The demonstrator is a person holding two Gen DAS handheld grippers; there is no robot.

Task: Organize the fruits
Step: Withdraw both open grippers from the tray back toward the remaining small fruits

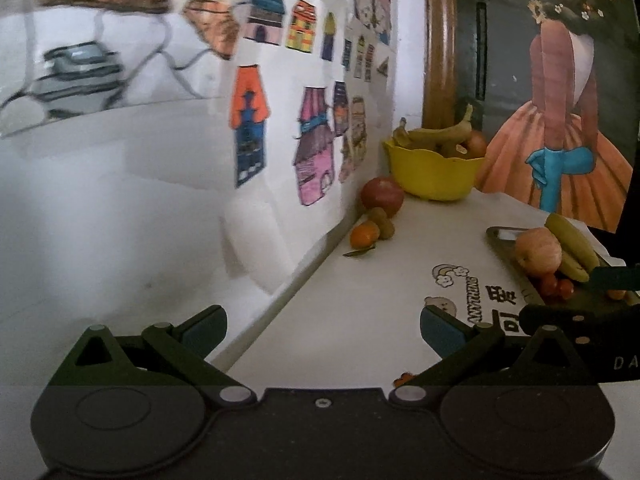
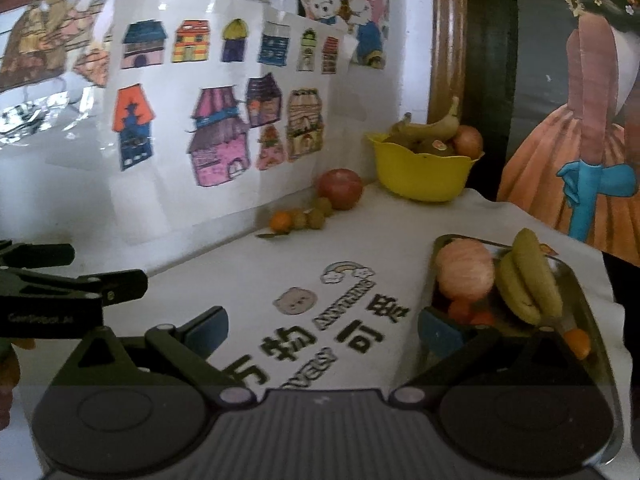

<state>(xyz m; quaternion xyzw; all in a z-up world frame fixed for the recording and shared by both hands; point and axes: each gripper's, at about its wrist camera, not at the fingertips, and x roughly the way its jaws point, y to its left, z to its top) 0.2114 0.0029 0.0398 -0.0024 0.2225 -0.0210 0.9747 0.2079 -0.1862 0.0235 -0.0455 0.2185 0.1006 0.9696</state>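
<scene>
Both grippers (image 1: pixel 322 330) (image 2: pixel 322 332) hung released, holding nothing; the firm, smooth red apple (image 2: pixel 340 189) beside the yellow bowl (image 2: pixel 424 176) looked best gripped across its middle.

Dim indoor light; both fisheye views bow straight lines and go black at the corners. Left-wrist wall drawings (image 1: pixel 248 128) smear with motion blur, glare whitens the paper (image 2: pixel 168 4), soft shadows under the fruit

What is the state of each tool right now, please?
Left tool: open, holding nothing.
Right tool: open, holding nothing.
</scene>
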